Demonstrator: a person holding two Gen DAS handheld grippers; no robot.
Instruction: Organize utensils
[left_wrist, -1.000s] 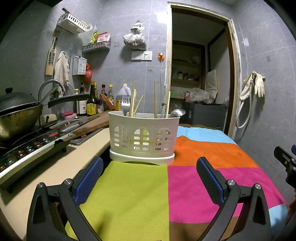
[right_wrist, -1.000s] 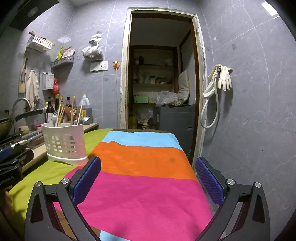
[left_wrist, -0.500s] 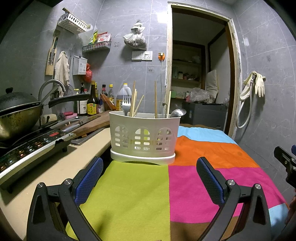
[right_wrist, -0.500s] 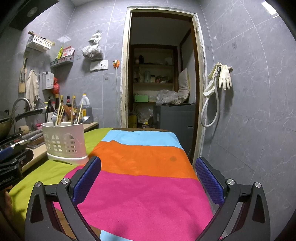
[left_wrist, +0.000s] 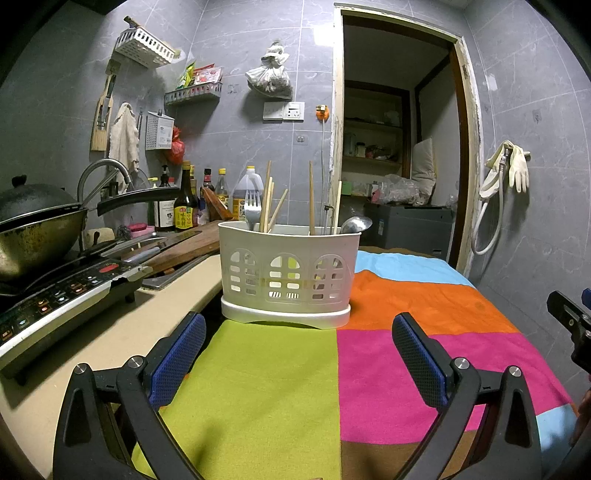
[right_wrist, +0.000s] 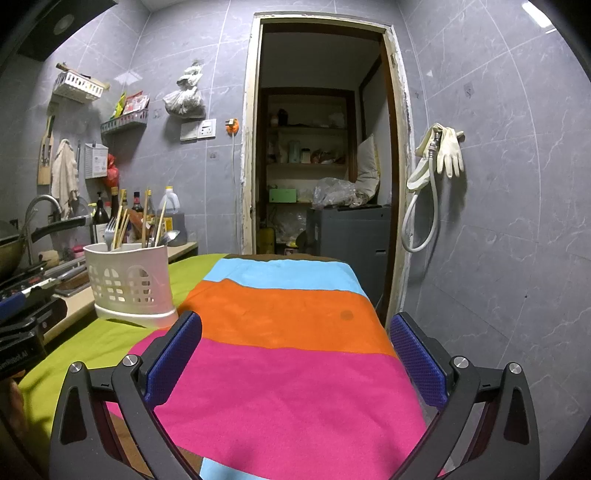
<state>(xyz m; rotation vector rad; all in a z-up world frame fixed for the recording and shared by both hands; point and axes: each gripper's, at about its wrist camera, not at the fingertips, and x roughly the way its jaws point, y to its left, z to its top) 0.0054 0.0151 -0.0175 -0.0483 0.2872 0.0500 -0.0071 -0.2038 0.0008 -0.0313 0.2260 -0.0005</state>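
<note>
A white plastic utensil caddy (left_wrist: 290, 275) stands on the striped cloth (left_wrist: 266, 387), straight ahead of my left gripper (left_wrist: 297, 356). It holds a fork (left_wrist: 252, 211), several wooden chopsticks (left_wrist: 266, 202) and a spoon (left_wrist: 355, 224). The left gripper is open and holds nothing, a short way back from the caddy. In the right wrist view the caddy (right_wrist: 129, 286) is at the far left, and my right gripper (right_wrist: 293, 354) hangs open and bare over the pink and orange stripes (right_wrist: 288, 369).
Left of the cloth runs a beige counter (left_wrist: 122, 332) with an induction cooker (left_wrist: 62, 295), a wok (left_wrist: 33, 236), a cutting board (left_wrist: 184, 245) and several bottles (left_wrist: 184, 206). A doorway (right_wrist: 317, 166) opens behind. The right gripper's body (left_wrist: 570, 325) shows at the right edge.
</note>
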